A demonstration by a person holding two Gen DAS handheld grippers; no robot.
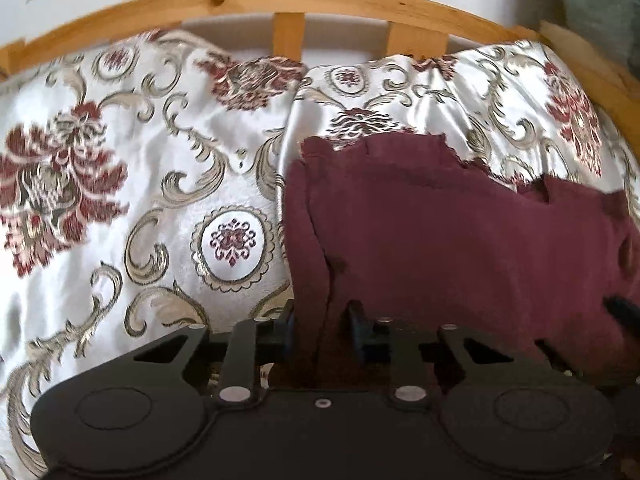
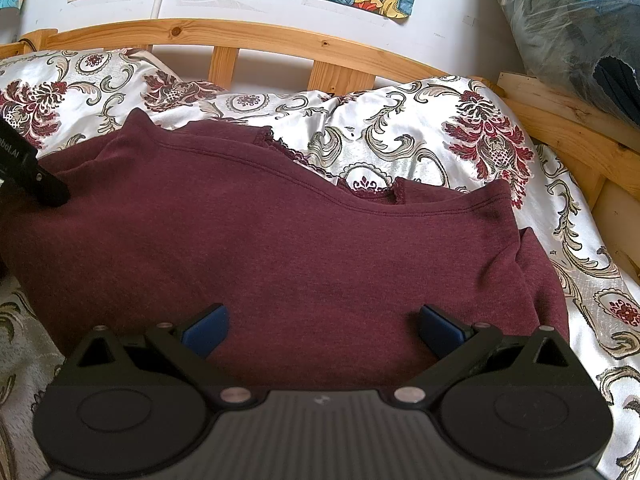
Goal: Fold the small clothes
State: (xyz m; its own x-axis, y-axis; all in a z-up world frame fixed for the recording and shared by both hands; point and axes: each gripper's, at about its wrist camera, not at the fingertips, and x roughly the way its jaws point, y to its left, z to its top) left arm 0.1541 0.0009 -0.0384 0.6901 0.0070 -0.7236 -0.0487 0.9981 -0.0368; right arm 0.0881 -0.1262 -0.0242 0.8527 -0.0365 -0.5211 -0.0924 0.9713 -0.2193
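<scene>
Shirt (image 2: 280, 240) lies on bed (image 2: 420, 140). Left gripper (image 1: 322, 320) jaws pinched on bunched shirt edge. Right gripper (image 2: 322, 326) jaws wide apart above shirt, holding nothing.

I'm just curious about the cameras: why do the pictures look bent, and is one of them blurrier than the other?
Left wrist view: motion-smeared, the floral bedspread soft, the maroon top losing its weave. Right wrist view: sharper, stitching on the top readable, daylight sheen on the satin bedspread. Both views: fisheye lens bows the straight wooden bed rail into an arc and darkens the corners.
</scene>
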